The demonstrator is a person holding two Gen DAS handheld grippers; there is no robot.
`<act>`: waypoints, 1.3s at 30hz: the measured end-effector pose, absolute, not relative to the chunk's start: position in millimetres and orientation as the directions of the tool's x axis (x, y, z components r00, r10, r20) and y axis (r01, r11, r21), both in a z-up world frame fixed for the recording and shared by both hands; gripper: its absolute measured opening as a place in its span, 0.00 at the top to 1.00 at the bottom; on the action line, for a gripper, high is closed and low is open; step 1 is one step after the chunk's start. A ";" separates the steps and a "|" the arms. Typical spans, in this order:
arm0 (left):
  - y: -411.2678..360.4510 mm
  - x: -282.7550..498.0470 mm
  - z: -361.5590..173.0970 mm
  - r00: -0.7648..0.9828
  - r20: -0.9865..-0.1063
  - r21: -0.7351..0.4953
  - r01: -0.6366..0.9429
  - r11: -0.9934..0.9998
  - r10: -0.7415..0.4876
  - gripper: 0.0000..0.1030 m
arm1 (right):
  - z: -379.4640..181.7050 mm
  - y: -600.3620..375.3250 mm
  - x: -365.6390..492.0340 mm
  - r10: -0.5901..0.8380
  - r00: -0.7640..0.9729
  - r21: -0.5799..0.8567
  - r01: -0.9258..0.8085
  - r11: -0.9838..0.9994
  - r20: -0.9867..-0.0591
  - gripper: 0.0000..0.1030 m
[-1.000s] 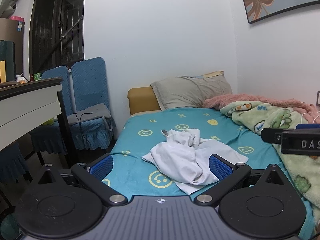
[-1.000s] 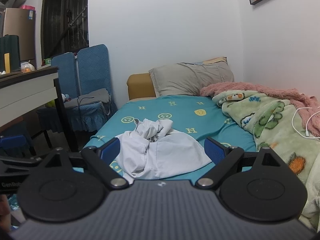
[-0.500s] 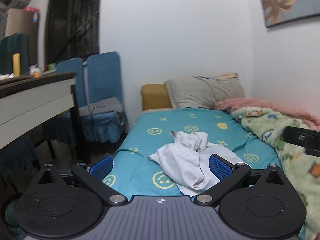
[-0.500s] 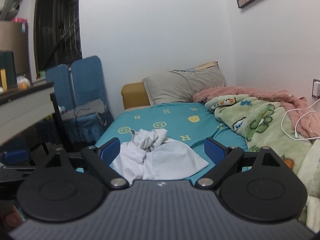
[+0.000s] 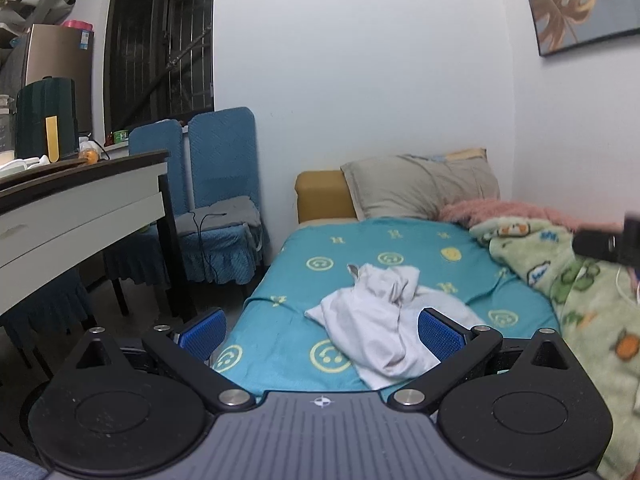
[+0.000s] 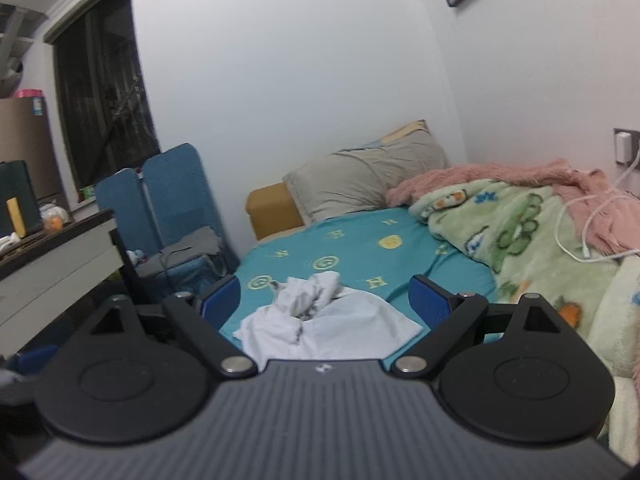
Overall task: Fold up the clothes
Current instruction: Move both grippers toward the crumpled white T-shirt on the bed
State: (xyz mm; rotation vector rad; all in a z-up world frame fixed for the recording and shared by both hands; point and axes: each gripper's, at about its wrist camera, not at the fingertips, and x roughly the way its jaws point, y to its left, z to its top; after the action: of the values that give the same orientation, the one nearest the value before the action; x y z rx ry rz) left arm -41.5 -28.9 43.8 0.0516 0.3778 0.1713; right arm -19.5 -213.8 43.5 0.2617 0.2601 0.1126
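A crumpled white garment (image 5: 380, 320) (image 6: 320, 320) lies in a heap on the teal smiley-print bed sheet (image 5: 360, 248) (image 6: 360, 248), near the foot of the bed. My left gripper (image 5: 322, 334) hovers short of it, open, blue pads wide apart with nothing between them. My right gripper (image 6: 326, 300) is also open and empty, held back from the garment and tilted. The right gripper's black body (image 5: 608, 242) shows at the right edge of the left wrist view.
A grey pillow (image 5: 420, 184) and yellow headboard (image 5: 324, 196) lie at the far end. A green cartoon blanket (image 6: 520, 232) and pink throw (image 6: 520, 176) with a white cable (image 6: 580, 240) fill the bed's right side. A desk (image 5: 80, 208) and blue chairs (image 5: 216, 184) stand left.
Both grippers have drawn back and risen, so the garment looks smaller and farther. The right wrist view has tilted. Both stay open; the garment has not moved.
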 end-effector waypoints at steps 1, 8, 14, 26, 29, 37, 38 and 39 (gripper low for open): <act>-24.9 -42.3 39.9 0.913 -0.370 0.080 -0.153 0.985 0.171 0.00 | 45.0 -210.0 -20.4 0.146 0.961 0.261 -0.082 0.962 -0.236 0.10; 6.1 -38.8 26.4 0.900 -0.400 0.034 -0.171 0.985 0.170 0.00 | 52.2 -190.3 -21.1 0.142 0.960 0.244 -0.082 0.966 -0.241 0.10; 7.2 -22.4 28.1 0.918 -0.379 0.036 -0.113 0.993 0.118 0.00 | 73.8 -183.6 -7.3 0.113 0.962 0.286 -0.039 0.958 -0.247 0.10; -2.6 107.5 -15.3 0.836 -0.549 -0.068 -0.031 0.997 -0.012 0.03 | 68.5 -192.5 47.3 0.124 0.965 0.325 -0.044 0.945 -0.231 0.10; -5.2 150.1 -36.0 0.825 -0.565 -0.067 -0.023 0.997 -0.019 0.04 | 35.7 -204.7 62.5 0.107 0.954 0.324 -0.011 0.946 -0.279 0.10; -61.0 248.3 -89.5 0.846 -0.532 0.071 0.079 0.994 -0.030 0.18 | -24.1 -231.0 104.8 0.071 0.918 0.324 0.065 0.944 -0.391 0.10; -65.7 257.2 -97.3 0.847 -0.531 0.083 0.080 0.993 -0.024 0.19 | -29.5 -234.5 111.1 0.074 0.911 0.339 0.075 0.938 -0.406 0.10; -69.2 265.5 -105.1 0.847 -0.531 0.091 0.076 0.993 -0.016 0.24 | -34.8 -238.0 117.4 0.077 0.905 0.353 0.084 0.932 -0.419 0.10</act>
State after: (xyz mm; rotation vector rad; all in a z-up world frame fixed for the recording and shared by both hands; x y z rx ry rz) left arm 265.5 -69.2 -105.1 0.1103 0.5587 -0.0488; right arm 117.4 -238.0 -34.8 0.3747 0.4432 -0.0039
